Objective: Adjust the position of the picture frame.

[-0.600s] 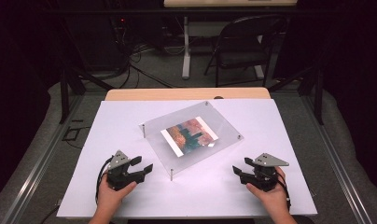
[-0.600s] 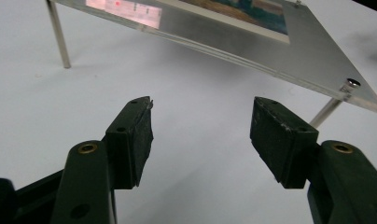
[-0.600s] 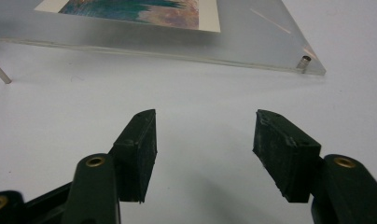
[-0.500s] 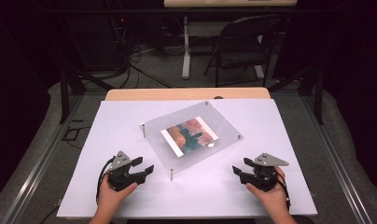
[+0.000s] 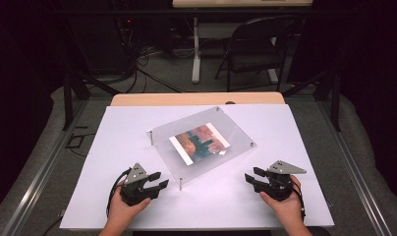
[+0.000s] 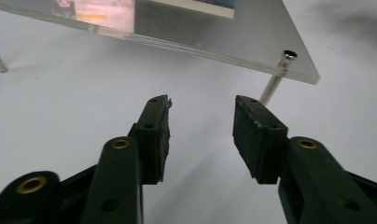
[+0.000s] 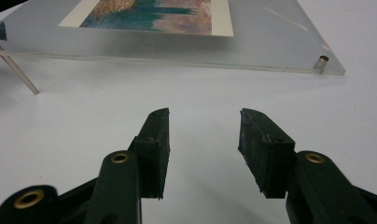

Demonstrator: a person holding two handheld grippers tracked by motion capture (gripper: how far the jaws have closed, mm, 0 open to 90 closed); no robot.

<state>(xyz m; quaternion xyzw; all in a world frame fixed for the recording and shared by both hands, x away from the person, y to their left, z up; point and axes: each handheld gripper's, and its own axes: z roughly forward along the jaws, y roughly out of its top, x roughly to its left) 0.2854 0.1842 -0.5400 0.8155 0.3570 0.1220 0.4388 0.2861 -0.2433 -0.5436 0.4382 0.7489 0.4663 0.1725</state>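
Acrylic frame (image 6: 191,28) cropped at top edge; print motif blurred.

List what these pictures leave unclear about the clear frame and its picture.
- Acrylic photo frame: the left gripper view's top edge cuts off its far side.
- Print: its subject is too small in the high view and cropped in the right gripper view.
- Standoff legs: the far ones sit behind the panel.

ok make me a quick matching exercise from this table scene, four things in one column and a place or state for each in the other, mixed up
Things:
1. clear frame
2. picture
3. left gripper
4. right gripper

Places or states:
A. jaws open, near the frame's right corner
B. raised on thin metal legs mid-table
C. jaws open, near the frame's front leg
D. sandwiched inside the clear panel

Pairs: 1-B, 2-D, 3-C, 4-A
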